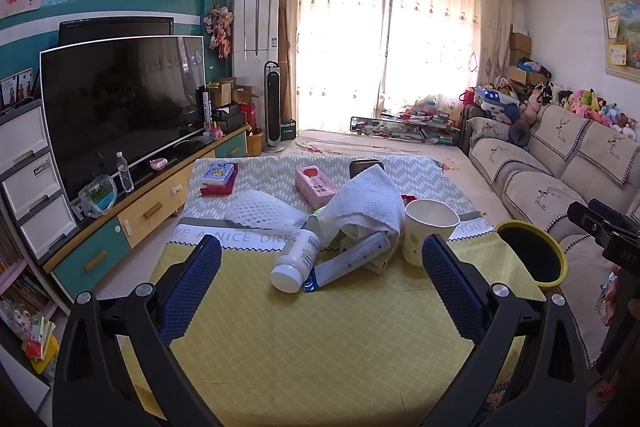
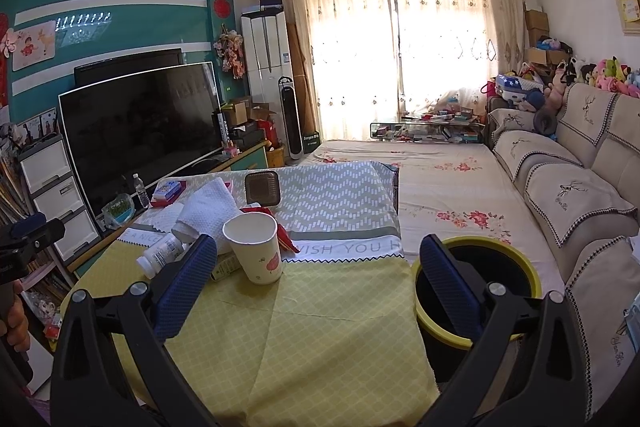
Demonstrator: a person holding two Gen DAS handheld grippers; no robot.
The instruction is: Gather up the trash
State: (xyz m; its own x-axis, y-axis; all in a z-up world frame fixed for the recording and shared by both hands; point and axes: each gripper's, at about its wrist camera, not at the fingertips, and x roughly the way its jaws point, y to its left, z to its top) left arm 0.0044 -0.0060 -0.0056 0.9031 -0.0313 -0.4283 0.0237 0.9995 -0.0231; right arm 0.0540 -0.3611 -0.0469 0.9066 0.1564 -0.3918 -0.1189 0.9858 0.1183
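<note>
A pile of trash lies on the yellow-clothed table (image 1: pixel 320 339): a white pill bottle (image 1: pixel 295 261) on its side, a toothpaste tube (image 1: pixel 348 261), a crumpled white towel (image 1: pixel 370 199) and an upright paper cup (image 1: pixel 428 233). A yellow-rimmed black bin (image 1: pixel 532 253) stands off the table's right edge. My left gripper (image 1: pixel 320 291) is open and empty, just short of the bottle. My right gripper (image 2: pixel 316 291) is open and empty; the cup (image 2: pixel 254 247) is ahead on the left and the bin (image 2: pixel 476 291) is behind its right finger.
A pink tissue box (image 1: pixel 316 185), a red book stack (image 1: pixel 218 179) and white foam netting (image 1: pixel 264 213) lie farther back on the table. A dark square box (image 2: pixel 262 189) stands behind the cup. A TV cabinet (image 1: pixel 132 215) runs along the left, a sofa (image 2: pixel 580 195) along the right.
</note>
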